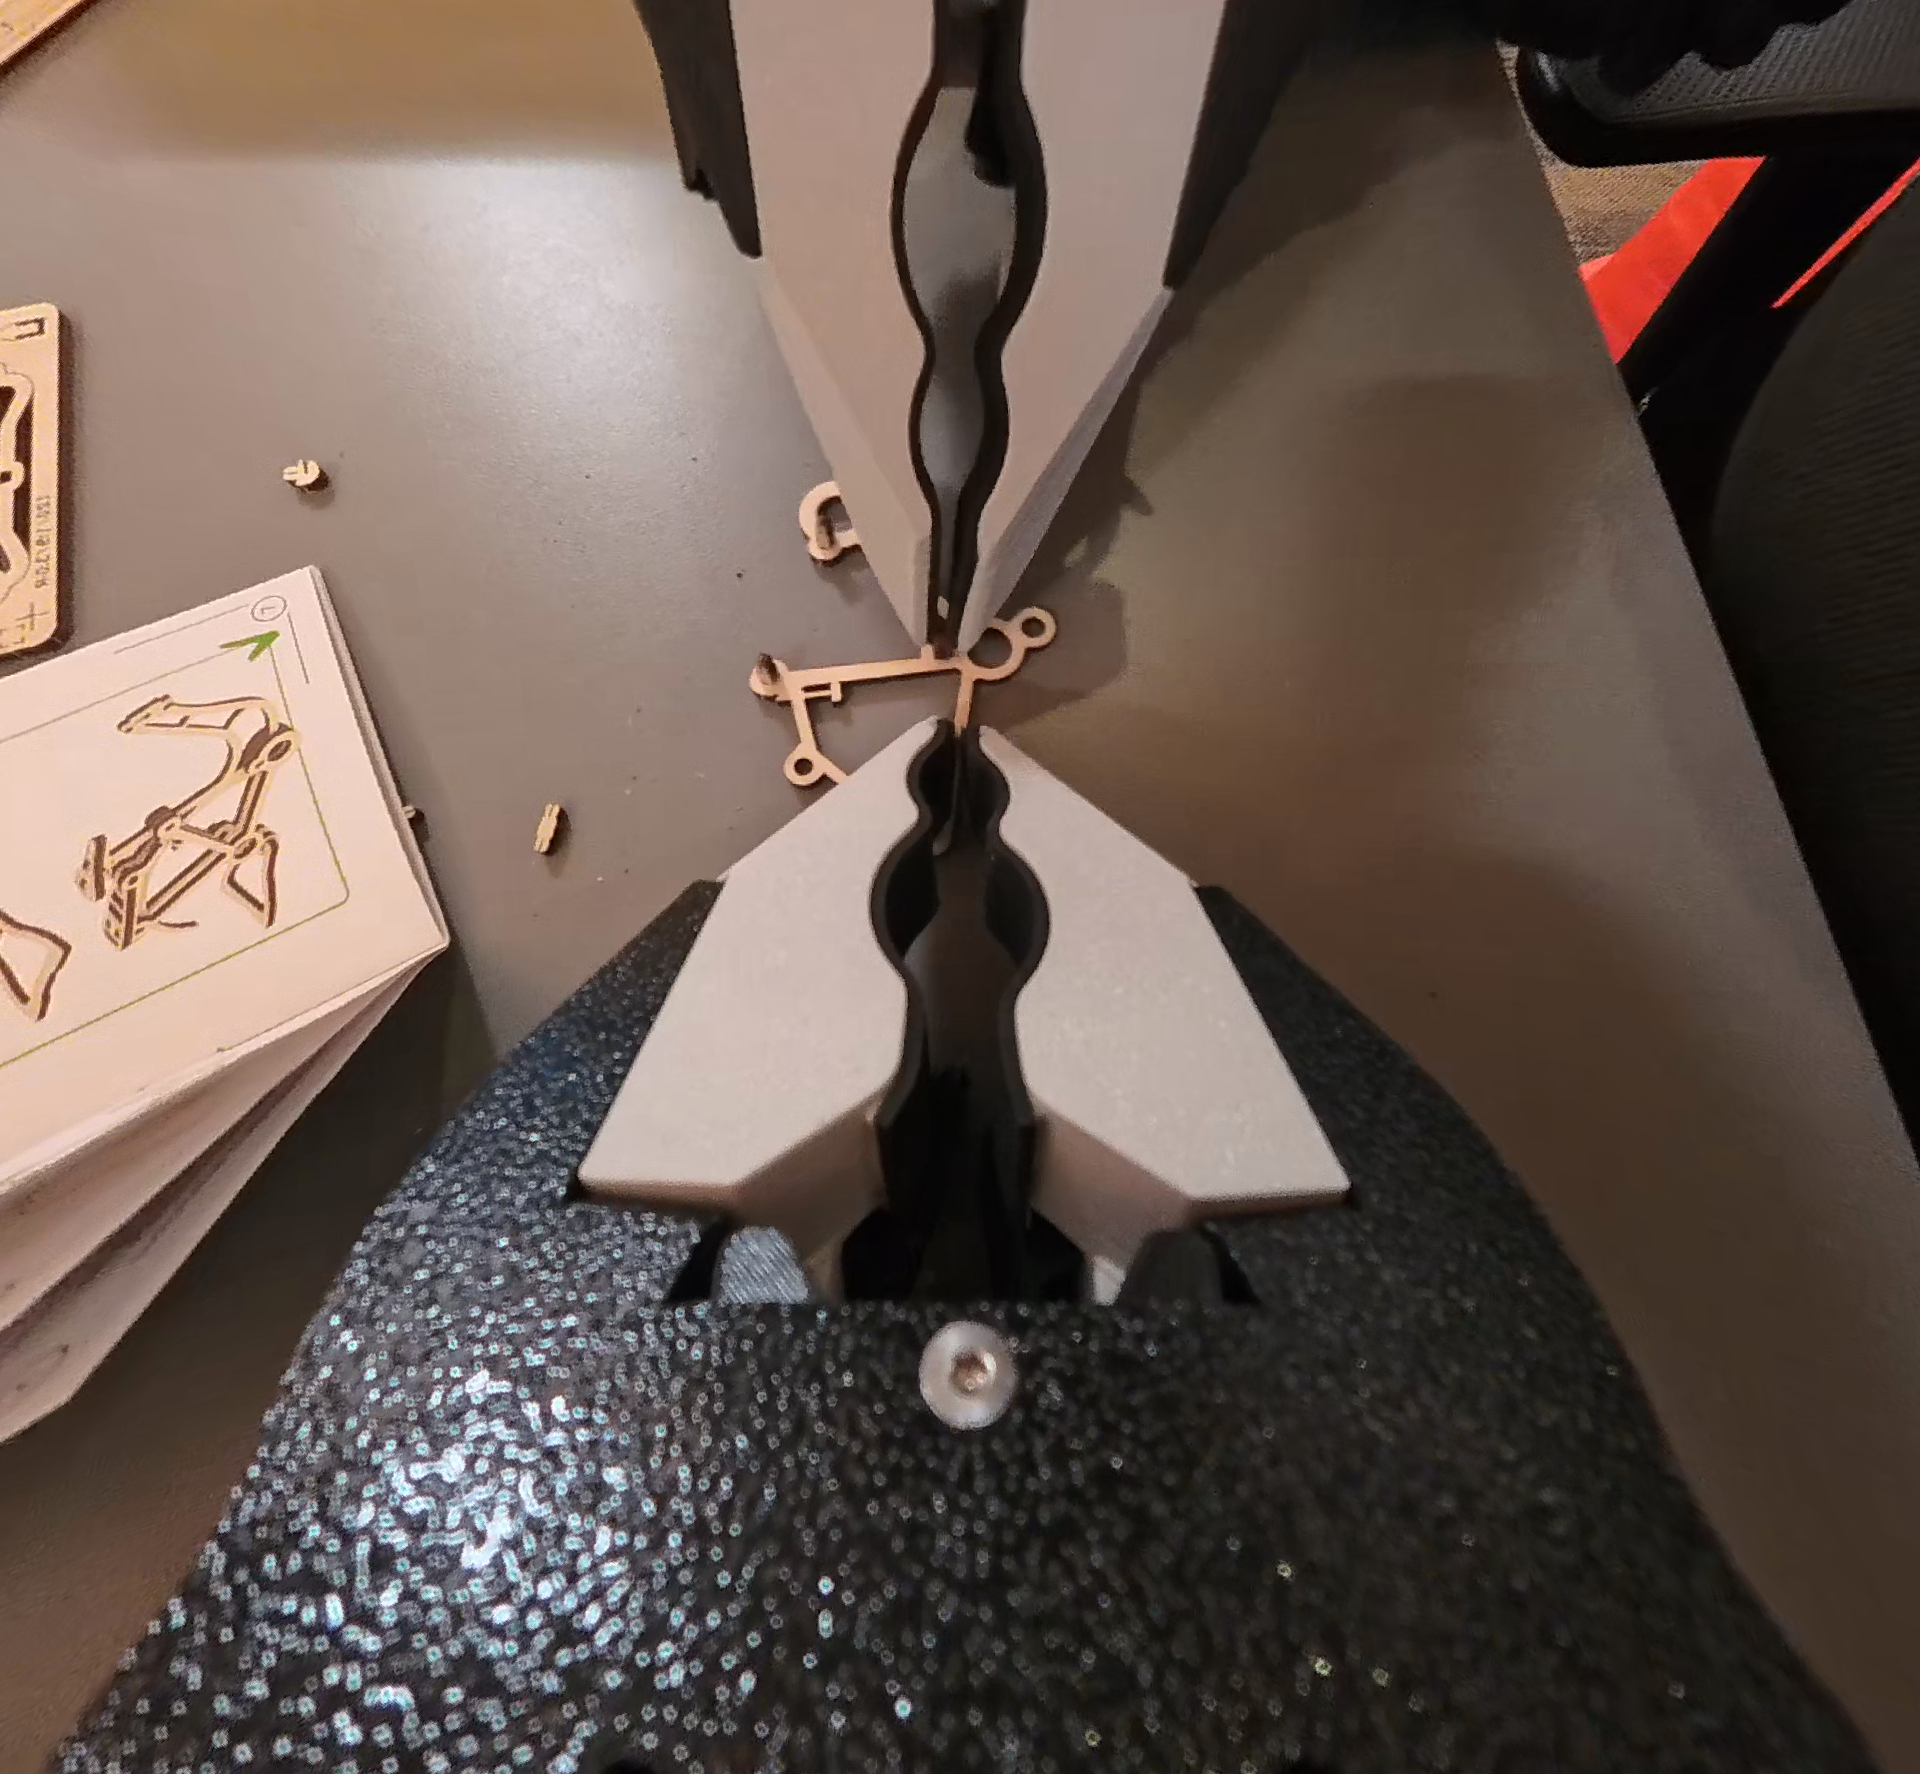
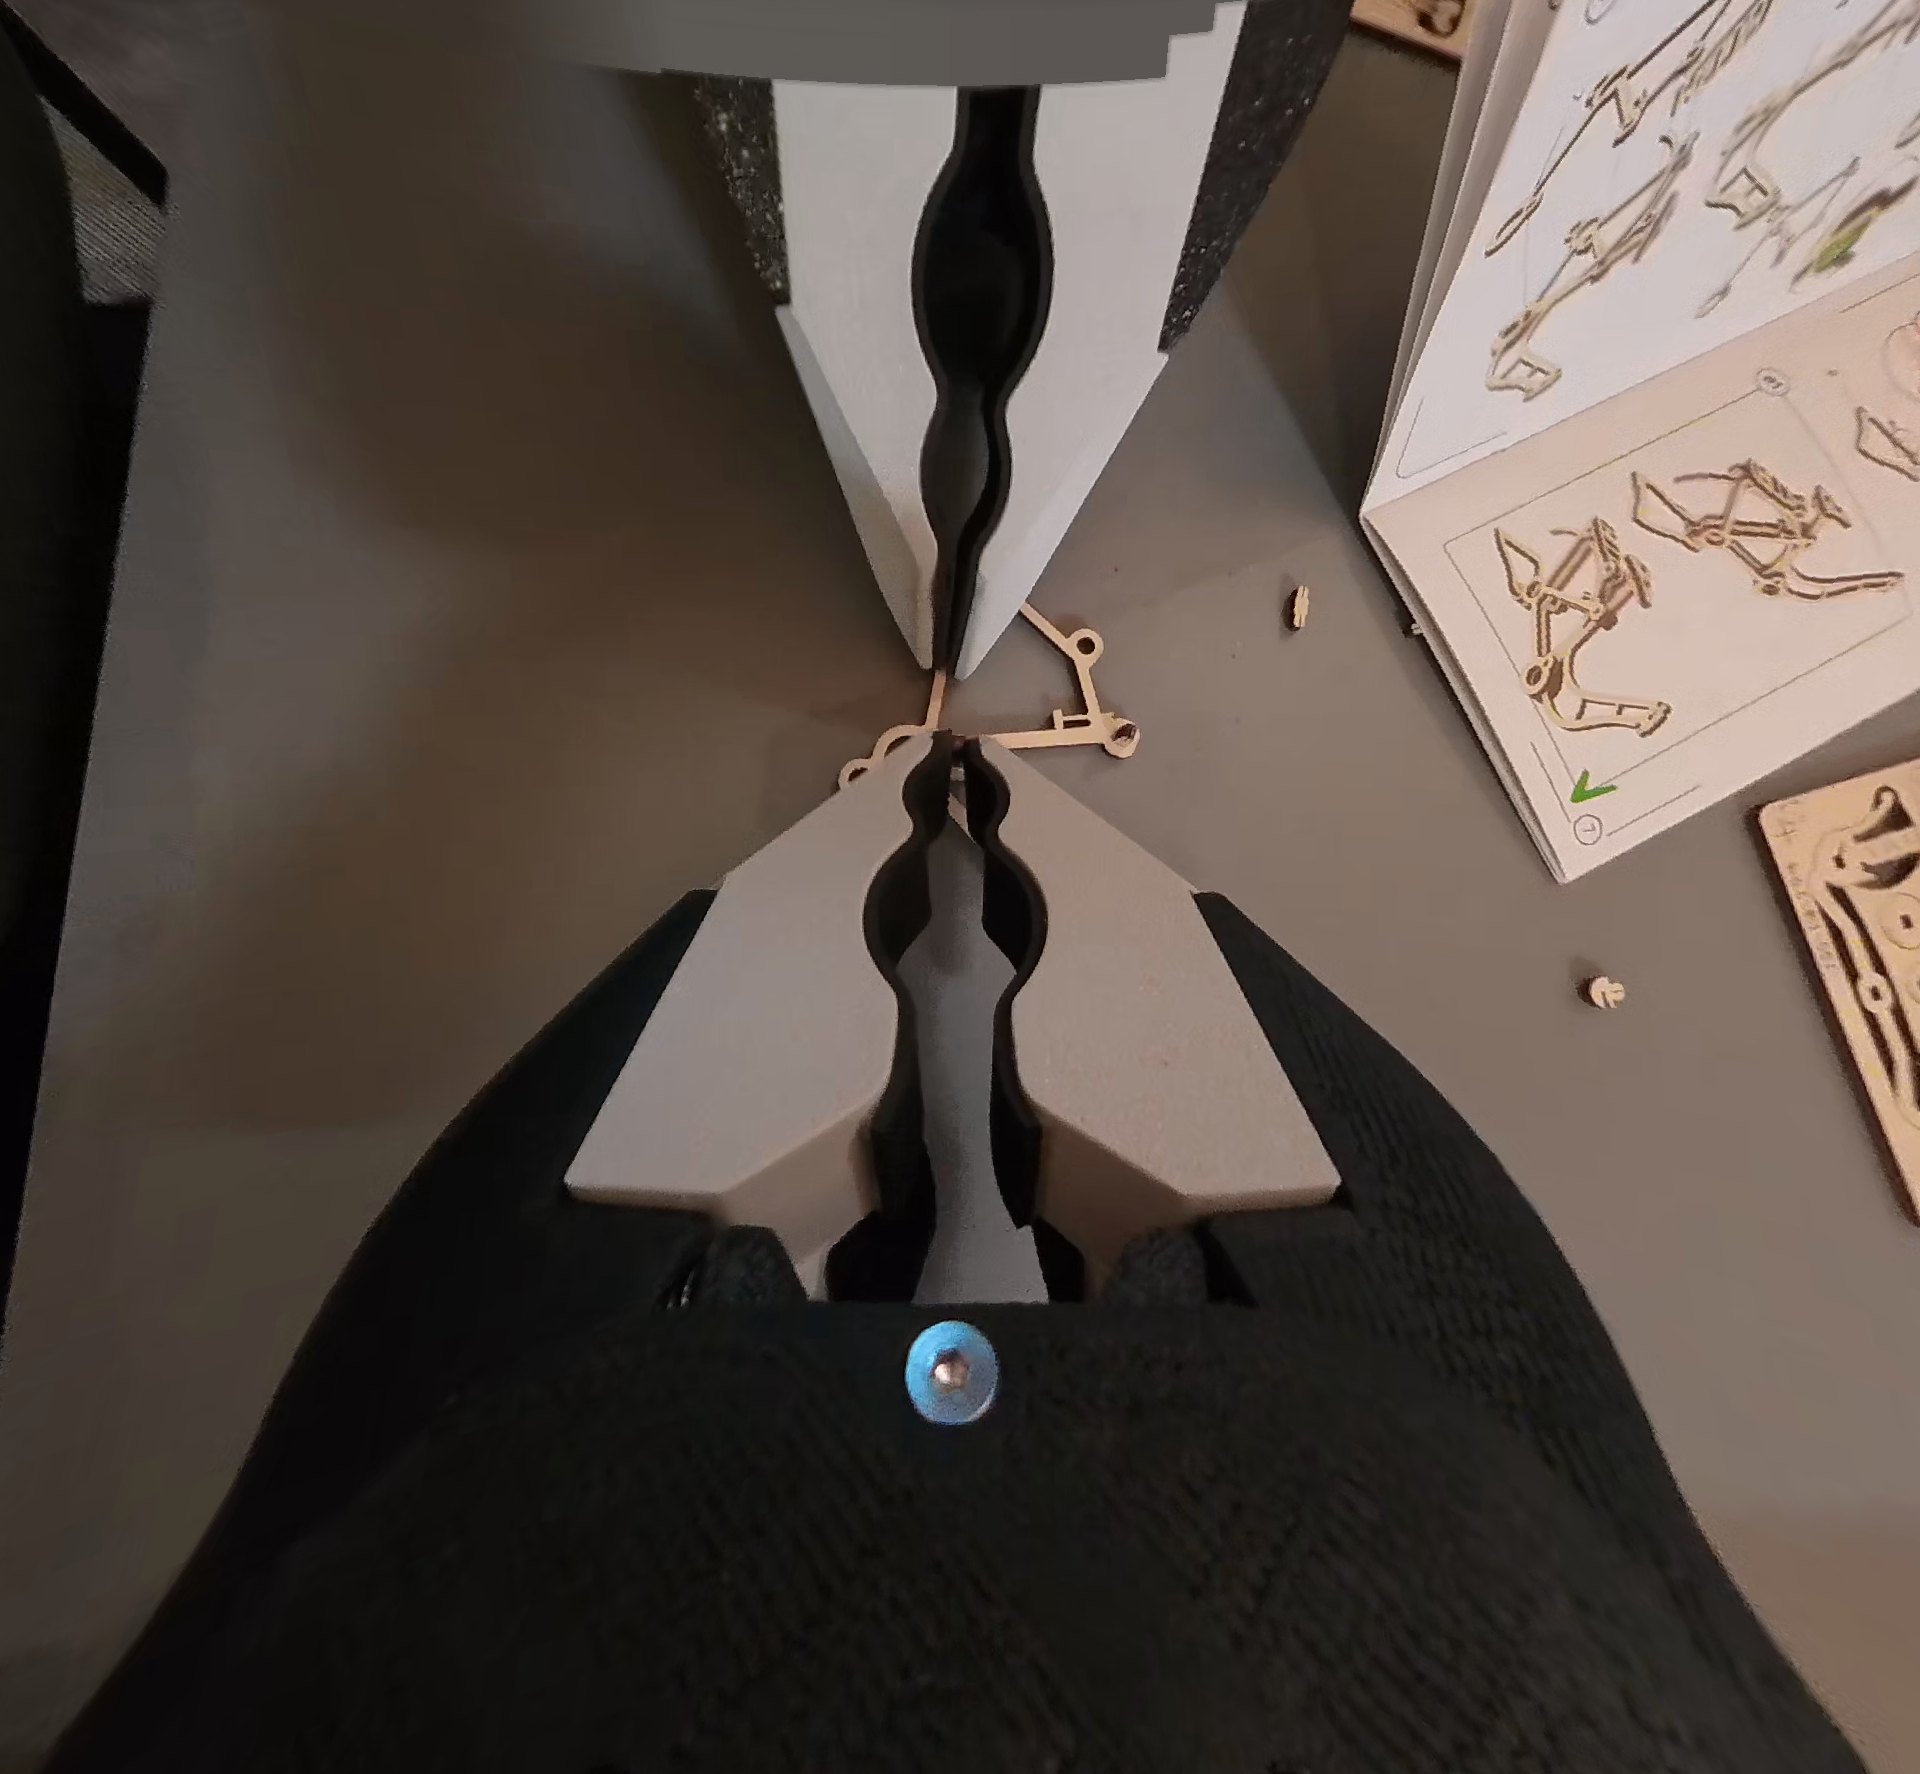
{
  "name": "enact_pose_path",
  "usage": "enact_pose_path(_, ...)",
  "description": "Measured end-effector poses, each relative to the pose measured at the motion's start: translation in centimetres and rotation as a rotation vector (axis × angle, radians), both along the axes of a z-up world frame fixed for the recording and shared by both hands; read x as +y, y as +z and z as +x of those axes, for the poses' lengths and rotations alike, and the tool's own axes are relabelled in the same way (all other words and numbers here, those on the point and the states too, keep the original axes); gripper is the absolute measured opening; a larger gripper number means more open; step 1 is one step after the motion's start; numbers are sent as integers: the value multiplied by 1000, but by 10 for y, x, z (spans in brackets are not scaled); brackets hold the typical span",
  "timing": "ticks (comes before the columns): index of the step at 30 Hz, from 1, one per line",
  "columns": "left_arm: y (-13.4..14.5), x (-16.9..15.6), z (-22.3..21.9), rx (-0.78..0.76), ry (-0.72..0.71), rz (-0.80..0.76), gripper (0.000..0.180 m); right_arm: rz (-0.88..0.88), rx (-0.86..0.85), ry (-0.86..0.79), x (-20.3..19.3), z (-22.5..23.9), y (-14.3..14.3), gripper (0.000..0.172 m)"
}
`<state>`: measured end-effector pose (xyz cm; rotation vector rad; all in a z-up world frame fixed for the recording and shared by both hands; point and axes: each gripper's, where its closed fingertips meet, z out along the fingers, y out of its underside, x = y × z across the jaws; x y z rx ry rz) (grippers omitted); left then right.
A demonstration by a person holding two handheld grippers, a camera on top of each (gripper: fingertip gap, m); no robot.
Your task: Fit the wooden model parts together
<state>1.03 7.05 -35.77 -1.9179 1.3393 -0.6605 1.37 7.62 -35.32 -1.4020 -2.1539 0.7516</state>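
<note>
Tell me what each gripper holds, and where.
Both grip the same wooden frame: left gripper on a thin strut, right gripper on the bar beside the ringed end.

So the thin pale laser-cut wooden frame piece (image 1: 883, 675), all skinny bars with little ring ends, sits right between my two claws. My left claw (image 1: 961, 737) pinches its short downward bar, and my right claw (image 2: 951, 737) grips a tiny dark wooden peg (image 1: 940, 649) on its top bar.
</note>
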Motion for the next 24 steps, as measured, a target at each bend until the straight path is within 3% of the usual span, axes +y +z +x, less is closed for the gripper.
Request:
enact_pose_path(12, 0, 0, 0, -7, -3, 1, 0, -175, 67, 4, 0, 0, 1, 1)
enact_pose_path(24, 0, 0, 0, -6, 2, 0, 0, 26, 36, 23, 1, 1, 0, 0)
